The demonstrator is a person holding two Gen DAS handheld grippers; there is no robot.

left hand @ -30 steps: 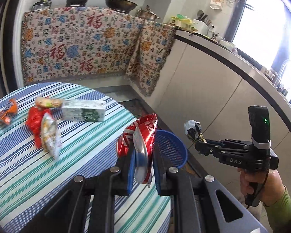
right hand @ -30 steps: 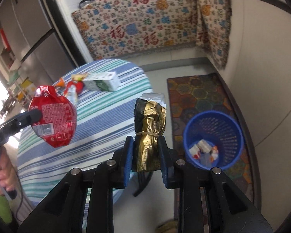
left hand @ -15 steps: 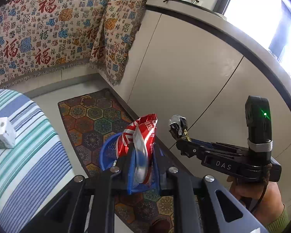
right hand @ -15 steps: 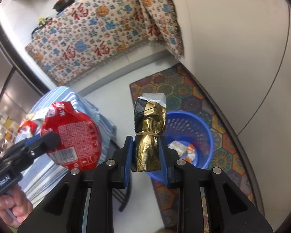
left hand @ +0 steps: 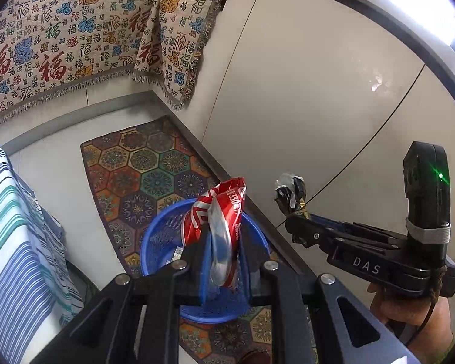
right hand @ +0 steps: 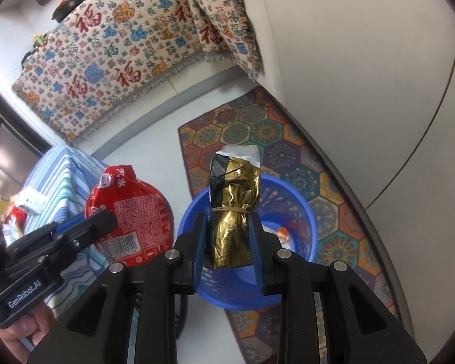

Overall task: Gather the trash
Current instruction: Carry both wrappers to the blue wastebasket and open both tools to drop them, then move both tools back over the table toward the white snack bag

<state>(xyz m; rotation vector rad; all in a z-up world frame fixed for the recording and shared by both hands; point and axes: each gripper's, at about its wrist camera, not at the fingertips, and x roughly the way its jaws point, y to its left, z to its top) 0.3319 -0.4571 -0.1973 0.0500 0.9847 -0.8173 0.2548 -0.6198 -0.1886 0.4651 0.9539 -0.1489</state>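
Below my hand-held gripper the blue basket (right hand: 300,212) gapes open, cabinet wall (right hand: 364,91) at two o'clock, striped counter (right hand: 63,170) at nine.

red wrapper (left hand: 224,212): glossy crinkled foil-plastic; gold-black packet (right hand: 233,209): shiny creased foil, rubber band round it; bin (right hand: 297,212): smooth blue perforated plastic; both tools matt black plastic, metal pins; bench (left hand: 12,227): striped woven cloth; rug (left hand: 148,166): matt printed fabric

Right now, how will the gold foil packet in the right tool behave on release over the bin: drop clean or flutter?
The gold foil packet looks crumpled and banded into a compact roll, so it probably drops fairly straight. The foil looks thin and probably light, so it may drift slightly. The right tool holds it over the blue bin, so it likely lands inside.
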